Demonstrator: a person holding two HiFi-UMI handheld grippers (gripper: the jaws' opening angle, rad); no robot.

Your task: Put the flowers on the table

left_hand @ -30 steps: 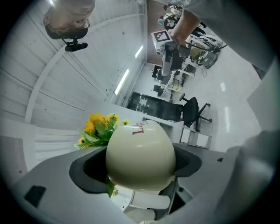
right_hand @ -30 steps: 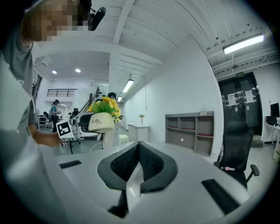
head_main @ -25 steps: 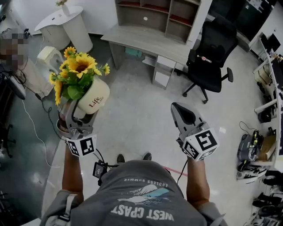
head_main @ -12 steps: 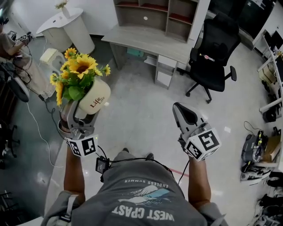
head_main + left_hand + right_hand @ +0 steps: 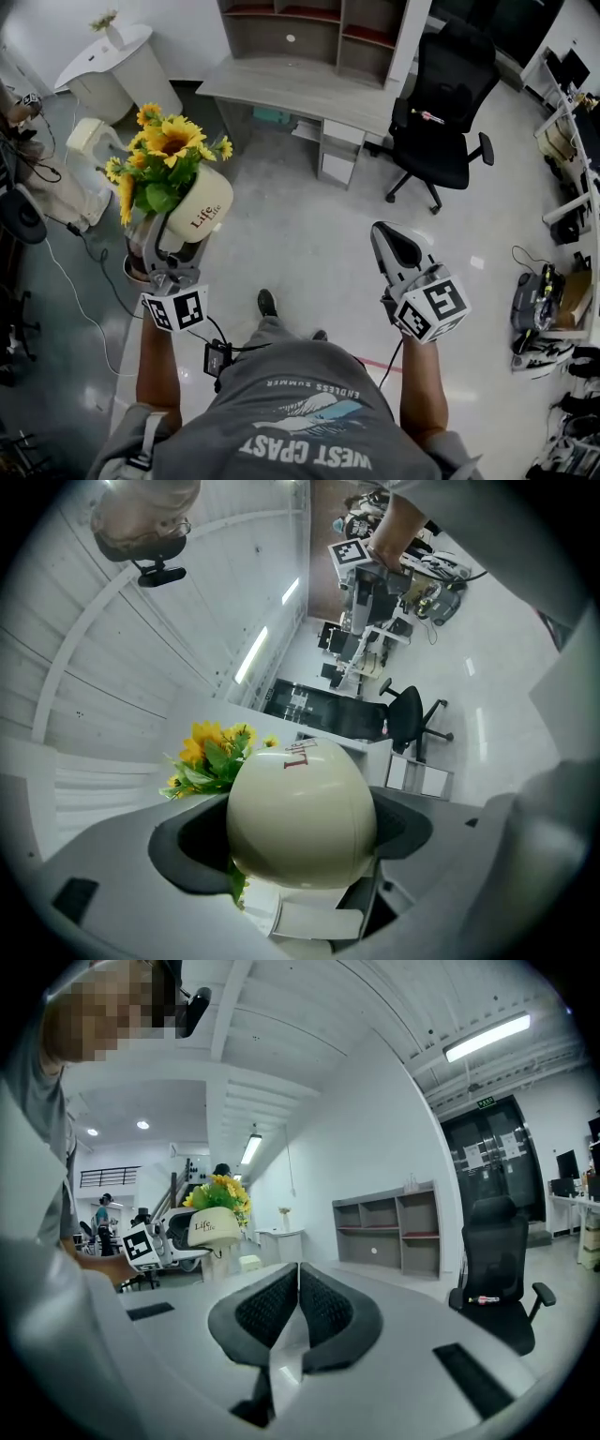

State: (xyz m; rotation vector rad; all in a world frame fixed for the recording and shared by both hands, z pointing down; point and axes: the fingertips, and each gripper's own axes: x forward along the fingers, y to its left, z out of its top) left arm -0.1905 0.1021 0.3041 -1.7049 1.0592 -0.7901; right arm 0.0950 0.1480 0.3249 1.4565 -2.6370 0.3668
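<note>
A cream round pot [image 5: 200,215] printed "Life" holds yellow sunflowers [image 5: 169,141] with green leaves. My left gripper [image 5: 169,239] is shut on the pot and carries it in the air over the floor, tilted toward the left. In the left gripper view the pot [image 5: 300,813] fills the space between the jaws, with the flowers [image 5: 211,757] behind it. My right gripper [image 5: 396,246] is shut and holds nothing; its view shows the jaws closed together [image 5: 298,1309] and the pot [image 5: 213,1226] off to the left. A grey table [image 5: 300,86] with shelves stands ahead.
A black office chair [image 5: 441,122] stands right of the table. A white round stand [image 5: 108,66] with a small vase is at the far left. Cables and white equipment [image 5: 80,155] lie on the floor at the left. Shoes and boxes [image 5: 544,319] sit at the right.
The person has walked forward: table, chair and white stand have slid down and closer in the head view. Both grippers hold the same pose, the pot still gripped.
</note>
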